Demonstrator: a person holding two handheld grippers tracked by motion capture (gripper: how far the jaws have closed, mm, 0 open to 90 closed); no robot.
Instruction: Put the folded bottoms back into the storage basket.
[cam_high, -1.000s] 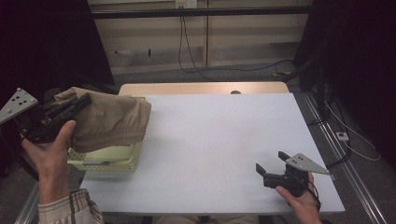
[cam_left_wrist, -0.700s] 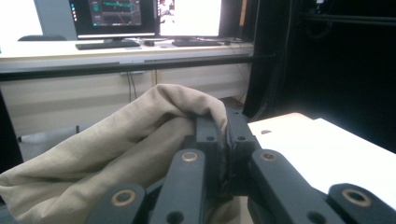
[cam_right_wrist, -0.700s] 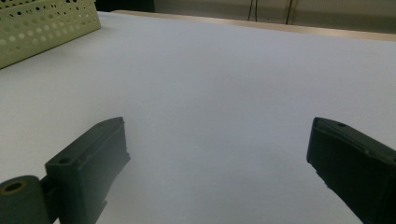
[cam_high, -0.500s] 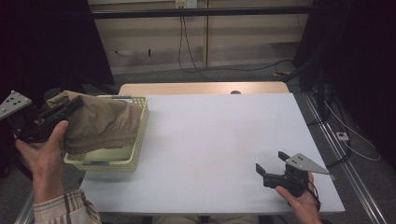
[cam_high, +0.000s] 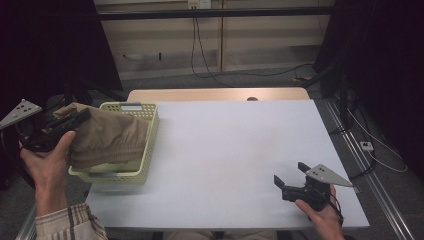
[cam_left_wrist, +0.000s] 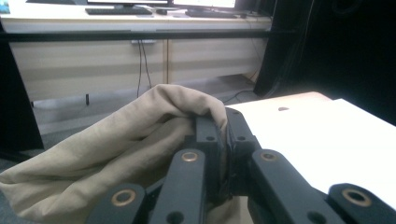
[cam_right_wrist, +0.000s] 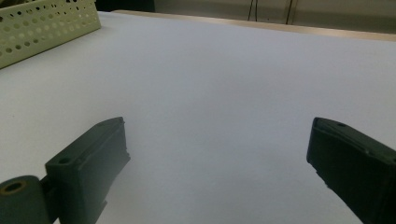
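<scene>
We saw the left gripper (cam_left_wrist: 223, 140) jaws clamped on a fold of the tan cloth (cam_high: 107, 140), held over the yellow basket (cam_high: 145, 150) at the table's (cam_high: 230, 150) left edge. Right gripper (cam_high: 290, 177) sat idle, jaws wide apart and empty, well apart. We judged the job midway: cloth gripped, not clearly in or out.

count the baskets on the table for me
1. A pale yellow-green perforated basket sits at the table's left edge, partly covered by tan cloth pinched in the left gripper. Nothing on the rest of the white top could hide another.
</scene>
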